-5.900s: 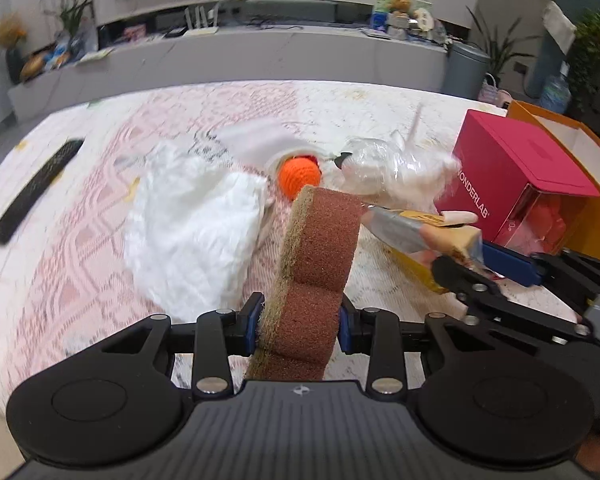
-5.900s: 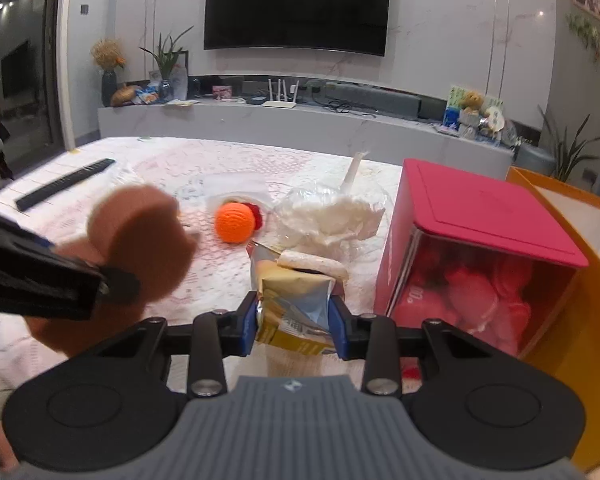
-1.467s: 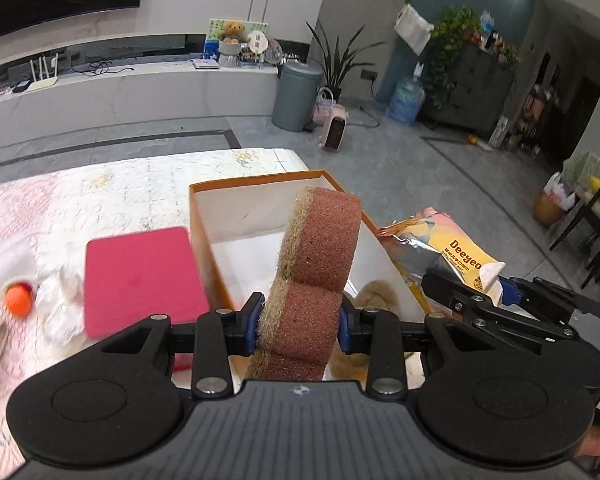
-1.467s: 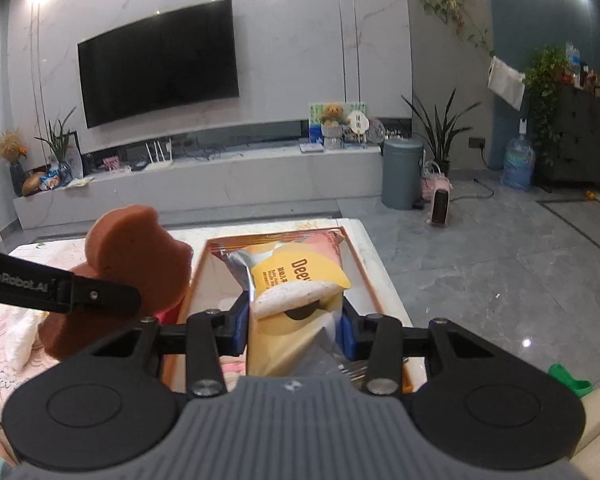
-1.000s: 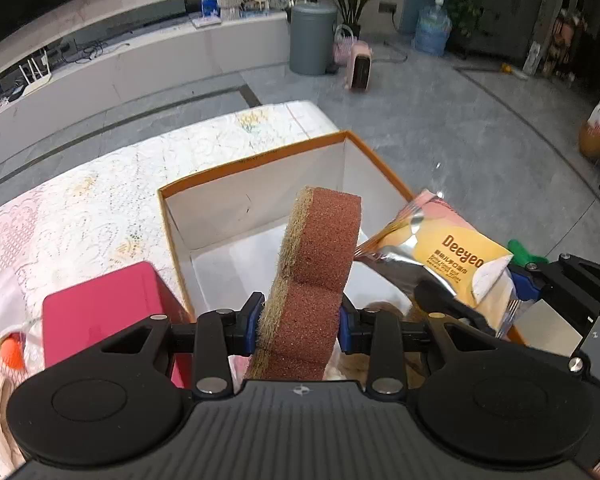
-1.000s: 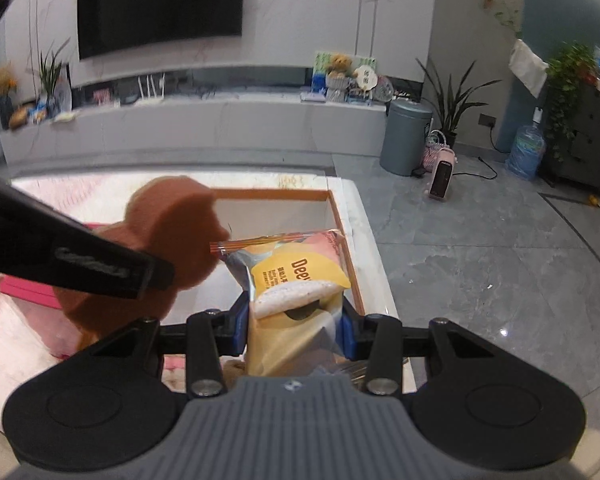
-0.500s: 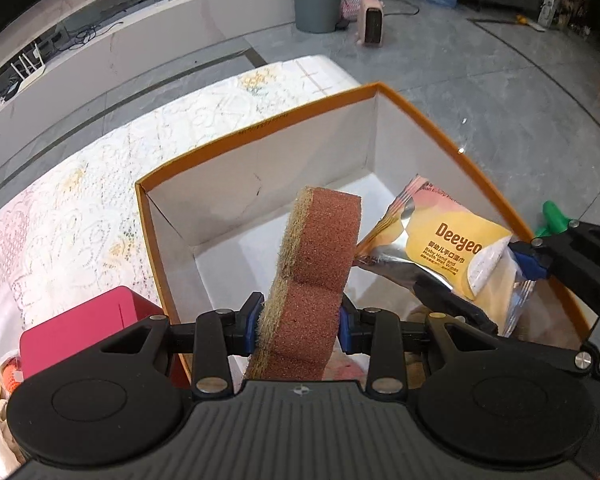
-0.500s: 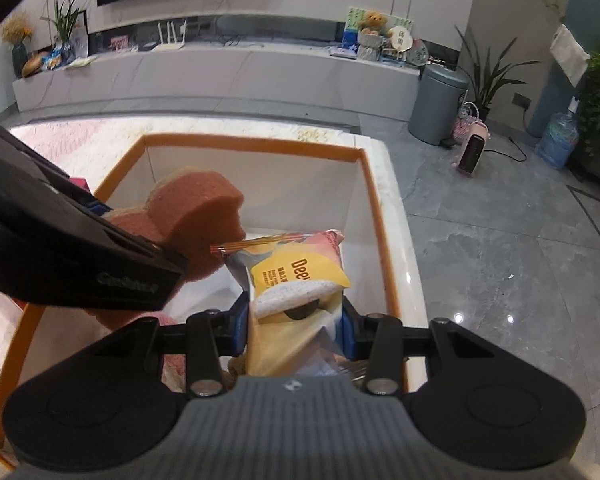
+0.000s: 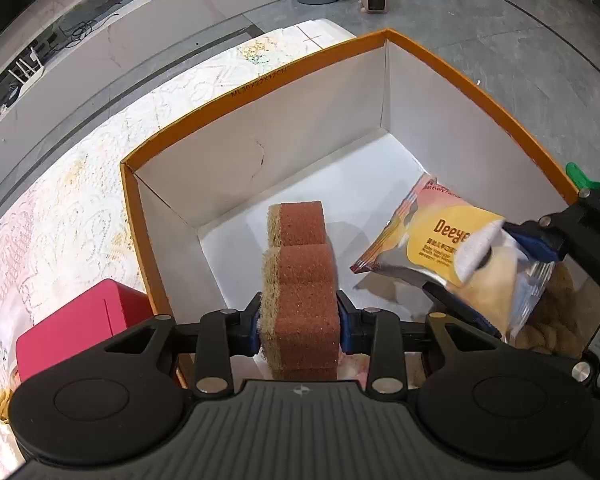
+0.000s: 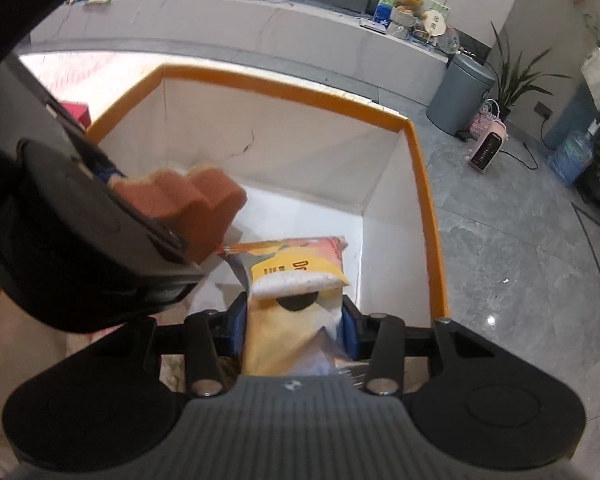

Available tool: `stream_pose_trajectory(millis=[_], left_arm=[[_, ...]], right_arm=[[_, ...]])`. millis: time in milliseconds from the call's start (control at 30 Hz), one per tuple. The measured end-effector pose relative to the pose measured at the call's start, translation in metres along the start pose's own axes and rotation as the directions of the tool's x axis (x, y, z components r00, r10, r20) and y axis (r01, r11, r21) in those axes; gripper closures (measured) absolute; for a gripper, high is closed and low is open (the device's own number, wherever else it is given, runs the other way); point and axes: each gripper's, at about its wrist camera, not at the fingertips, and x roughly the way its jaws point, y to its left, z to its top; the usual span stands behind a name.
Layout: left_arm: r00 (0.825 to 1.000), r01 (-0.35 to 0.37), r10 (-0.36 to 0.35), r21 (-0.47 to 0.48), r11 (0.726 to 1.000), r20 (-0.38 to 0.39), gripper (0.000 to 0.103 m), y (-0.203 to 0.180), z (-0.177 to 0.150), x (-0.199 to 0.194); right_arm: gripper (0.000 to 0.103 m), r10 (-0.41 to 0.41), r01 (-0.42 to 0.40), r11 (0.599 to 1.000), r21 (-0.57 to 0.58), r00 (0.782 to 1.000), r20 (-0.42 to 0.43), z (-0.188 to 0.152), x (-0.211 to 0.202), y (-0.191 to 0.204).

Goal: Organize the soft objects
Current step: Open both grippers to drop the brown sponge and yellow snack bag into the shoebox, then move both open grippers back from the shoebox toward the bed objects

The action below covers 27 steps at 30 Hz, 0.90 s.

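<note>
Orange-rimmed box [image 9: 476, 84] sits below both your claws: left claw [image 9: 299, 322] pinches the brown sponge [image 9: 299, 276], right claw [image 10: 296, 330] pinches the snack packet [image 10: 296, 280]; something tan, perhaps plush, lies inside.

The left gripper [image 9: 299, 320] is pointing downward, its jaws clamping a sponge [image 9: 298, 276]. Just to its right, the right gripper [image 10: 296, 328] is tilting downward too, its jaws pinching a snack packet [image 10: 296, 280].
</note>
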Motion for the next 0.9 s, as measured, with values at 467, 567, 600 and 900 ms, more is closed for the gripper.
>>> stream_pose_trajectory(millis=[467,567,600,900], left_arm=[[0.995,0.026,-0.025,-0.008,1.000,0.098,0.035,0.011,-0.004,-0.037],[0.986,0.045,-0.042,-0.018,0.999,0.160,0.035,0.015,-0.009,-0.056],[0.982,0.056,-0.050,-0.025,0.998,0.184,0.035,0.018,-0.012,-0.064],[0.924,0.106,-0.071,-0.074,0.992,0.376,0.035,0.040,-0.057,-0.124]], right_arm=[[0.040,-0.039,0.039,0.999,-0.032,0.999,0.024,0.002,-0.027,0.004],[0.035,-0.051,0.052,0.998,-0.018,0.997,0.059,0.000,-0.044,0.004],[0.034,-0.062,0.063,0.998,-0.010,0.995,0.075,-0.001,-0.051,0.004],[0.031,-0.143,0.109,0.985,0.134,0.950,0.279,-0.022,-0.118,0.012]])
